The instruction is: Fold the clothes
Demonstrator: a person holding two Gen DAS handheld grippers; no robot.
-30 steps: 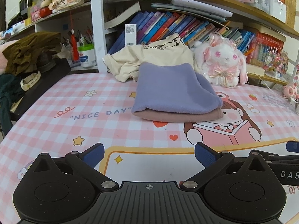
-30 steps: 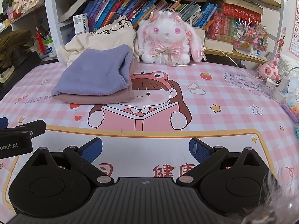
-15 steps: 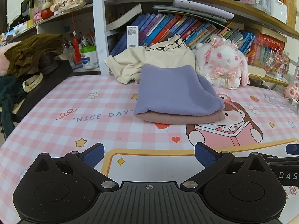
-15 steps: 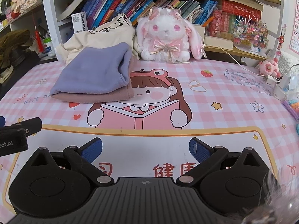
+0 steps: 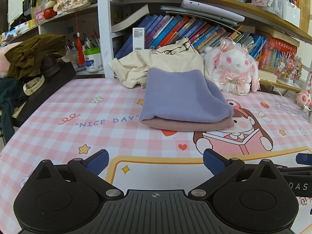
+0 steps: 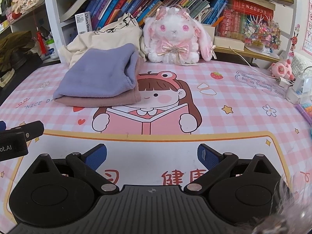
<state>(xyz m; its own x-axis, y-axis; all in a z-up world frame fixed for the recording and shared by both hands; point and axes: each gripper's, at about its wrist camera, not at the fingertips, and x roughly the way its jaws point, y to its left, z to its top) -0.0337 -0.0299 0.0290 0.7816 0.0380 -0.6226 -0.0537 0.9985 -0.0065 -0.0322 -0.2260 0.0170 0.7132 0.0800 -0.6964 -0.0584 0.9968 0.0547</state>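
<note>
A folded lavender garment (image 5: 183,95) lies on a folded dusty-pink garment (image 5: 187,125) on the pink checked mat (image 5: 109,132); the stack also shows in the right wrist view (image 6: 101,78). Behind it an unfolded cream shirt (image 5: 156,66) leans on the books; it also shows in the right wrist view (image 6: 105,37). My left gripper (image 5: 155,161) is open and empty, low over the mat's front. My right gripper (image 6: 152,157) is open and empty beside it, to the right.
A white plush rabbit (image 5: 234,66) sits right of the stack. Bookshelves (image 5: 175,31) stand behind. Olive clothing (image 5: 33,54) and a black box (image 5: 46,89) sit at the left edge. Chargers and cables (image 6: 296,89) lie at the right edge.
Both grippers have lifted and tilted up slightly; the stack sits a little lower in both views. Jaws stay open. No clothing has moved.
</note>
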